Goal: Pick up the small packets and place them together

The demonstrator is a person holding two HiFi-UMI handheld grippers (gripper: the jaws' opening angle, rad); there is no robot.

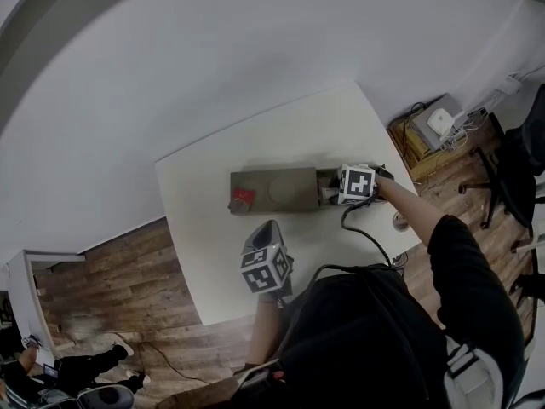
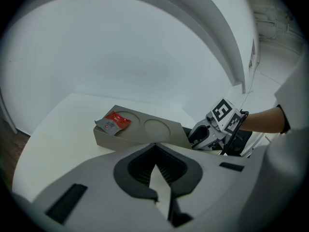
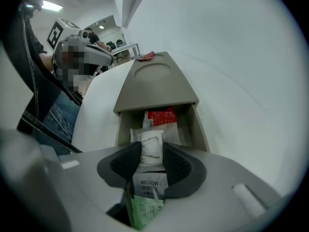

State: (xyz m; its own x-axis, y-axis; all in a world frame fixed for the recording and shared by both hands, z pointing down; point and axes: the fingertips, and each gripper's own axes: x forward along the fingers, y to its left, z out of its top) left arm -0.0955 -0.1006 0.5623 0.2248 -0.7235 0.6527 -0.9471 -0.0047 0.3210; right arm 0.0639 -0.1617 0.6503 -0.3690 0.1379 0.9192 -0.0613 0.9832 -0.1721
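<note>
Right gripper [image 1: 330, 194] dips into open end bin [image 3: 198, 125] of grey tray [image 1: 281, 190] on white table [image 1: 204, 254]. Only right gripper view shows bin contents: white packet [image 3: 150, 146] between half-parted jaws, pads flanking it, no firm pinch evident; other packets [image 3: 161, 116] behind. Left gripper [image 2: 155, 151], tips together, empty, hovers well apart. Its view shows red packet [image 2: 113, 122] atop tray's opposite end.

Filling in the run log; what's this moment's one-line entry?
right gripper: astride white packet in tray compartment | left gripper: shut, empty | red packet: on tray top
</note>
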